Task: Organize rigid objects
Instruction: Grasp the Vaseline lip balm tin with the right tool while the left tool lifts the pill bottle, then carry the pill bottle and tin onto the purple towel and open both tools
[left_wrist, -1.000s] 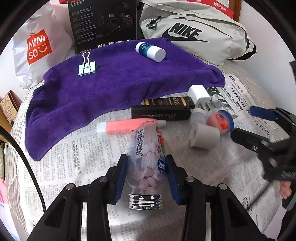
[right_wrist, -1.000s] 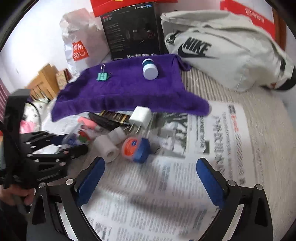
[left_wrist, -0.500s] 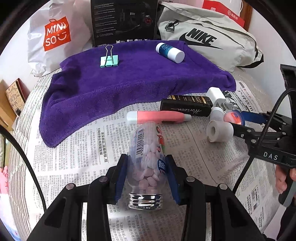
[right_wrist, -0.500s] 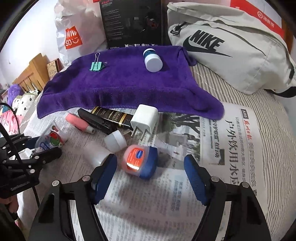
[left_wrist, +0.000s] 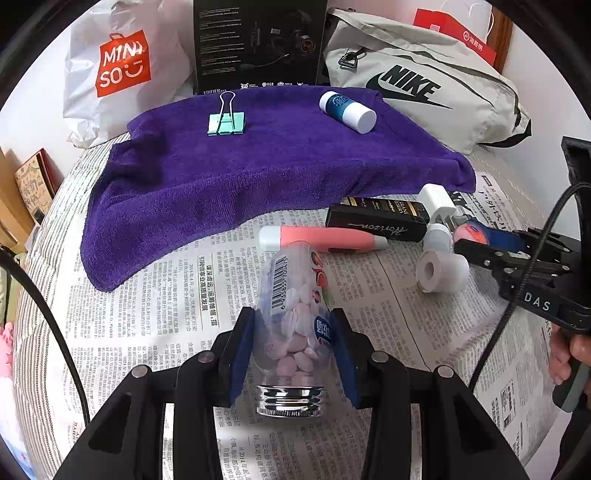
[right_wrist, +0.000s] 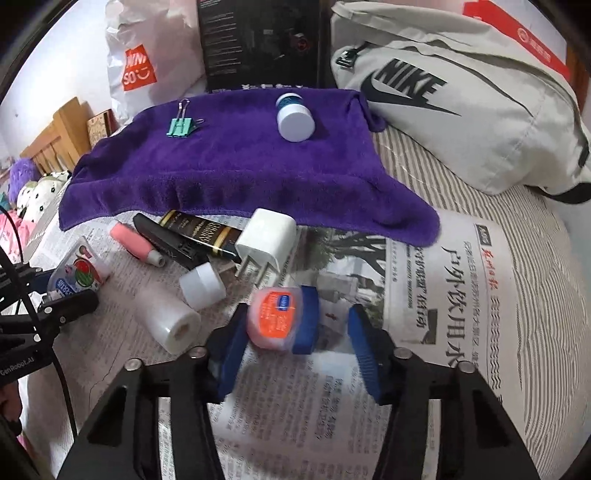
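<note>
The left gripper (left_wrist: 293, 345) was clamped on a clear tablet bottle (left_wrist: 295, 325), both blue pads pressed against its sides, the silver screw cap (left_wrist: 290, 400) toward the camera and the barcoded end pointing to 12 o'clock over the newspaper (left_wrist: 155, 306). The right gripper (right_wrist: 295, 345) stood spread around a small petroleum-jelly jar (right_wrist: 282, 319) lying on its side (orange label up, blue lid to the right); the left pad touched or nearly touched the jar, while the right pad stood clear of the lid.

From that jar, a white roll (right_wrist: 168, 319) lay at 9 o'clock and a small white cap (right_wrist: 202, 286) at 10 o'clock. A white plug adapter (right_wrist: 266, 238) sat at 12 o'clock, touching a black-and-gold box (right_wrist: 201, 232), with a black tube (right_wrist: 166, 242) and a pink tube (right_wrist: 136, 245) farther toward 10 o'clock.

Beyond them, at 12 o'clock, the purple towel (right_wrist: 236, 177) carried a green binder clip (right_wrist: 181, 125) on its left part and a blue-and-white bottle (right_wrist: 294, 118) on its right, well apart. A Nike bag (right_wrist: 461, 110), a black carton (right_wrist: 264, 40) and a Miniso bag (right_wrist: 147, 59) stood behind the towel.
</note>
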